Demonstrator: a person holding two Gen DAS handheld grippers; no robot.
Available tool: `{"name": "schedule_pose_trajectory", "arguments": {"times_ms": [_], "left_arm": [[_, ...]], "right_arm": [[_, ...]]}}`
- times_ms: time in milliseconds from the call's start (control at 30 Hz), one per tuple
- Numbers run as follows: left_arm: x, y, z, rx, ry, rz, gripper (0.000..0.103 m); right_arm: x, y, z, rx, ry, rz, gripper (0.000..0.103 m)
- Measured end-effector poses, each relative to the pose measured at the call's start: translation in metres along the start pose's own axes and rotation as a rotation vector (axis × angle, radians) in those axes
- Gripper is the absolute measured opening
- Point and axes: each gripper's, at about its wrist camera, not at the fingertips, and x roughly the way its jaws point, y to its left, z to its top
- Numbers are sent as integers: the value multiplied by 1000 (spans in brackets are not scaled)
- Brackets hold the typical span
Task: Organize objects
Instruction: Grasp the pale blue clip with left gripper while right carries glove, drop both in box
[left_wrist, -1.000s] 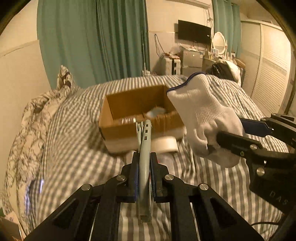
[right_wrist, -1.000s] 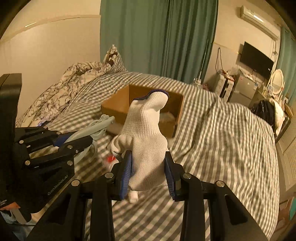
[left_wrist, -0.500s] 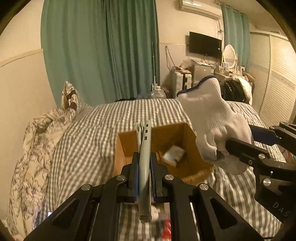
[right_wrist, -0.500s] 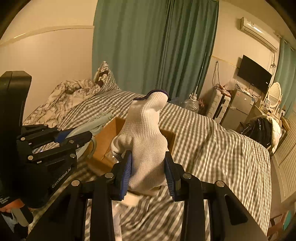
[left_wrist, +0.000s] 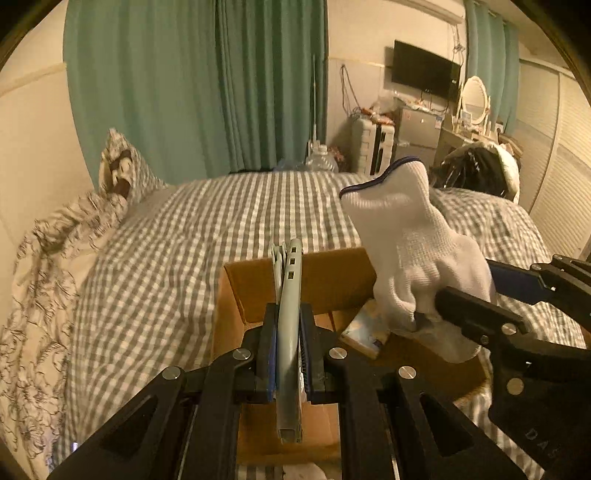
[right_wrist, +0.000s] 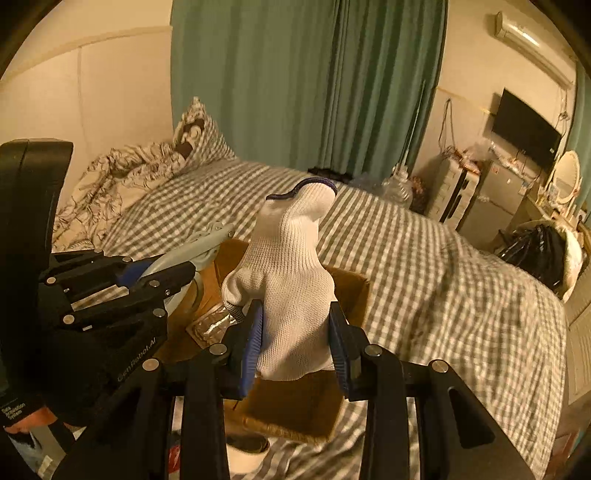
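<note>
My left gripper (left_wrist: 287, 325) is shut on a grey folding hanger (left_wrist: 288, 295), held upright over the open cardboard box (left_wrist: 332, 280) on the checked bed. My right gripper (right_wrist: 295, 332) is shut on a white knitted glove (right_wrist: 291, 295) with a dark cuff, also above the box (right_wrist: 351, 295). The glove also shows at the right of the left wrist view (left_wrist: 413, 254), and the left gripper with the hanger (right_wrist: 192, 251) shows at the left of the right wrist view. Small packets (left_wrist: 365, 328) lie inside the box.
The bed has a grey-white checked cover (left_wrist: 184, 240) with a floral duvet and pillow (left_wrist: 114, 173) at the left. Green curtains (left_wrist: 207, 92), a TV and a dresser (left_wrist: 424, 125) stand behind. A white roll (right_wrist: 245, 452) lies on the bed before the box.
Both grippers have moved forward and over the box with the hanger and the glove; the box now lies directly beneath them and fills the lower view.
</note>
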Motion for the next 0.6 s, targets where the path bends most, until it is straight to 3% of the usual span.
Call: {"name": "schedule_pose_trajectory", "arguments": {"times_ms": [267,500,533,600], "left_arm": [[44,1,-10,14,62,-7,10],[43,1,-10,16,68,-9,13],[41,1,-8,20,64,-6,14],[30,1,-4,24,51,4,14]], "right_arm": [[56,-12,-19,41,86,49,34],[59,-24,-22,76,98,43,39],[53,-26,-21,79,88,40,40],[41,-27,-18,83,65,33,56]]}}
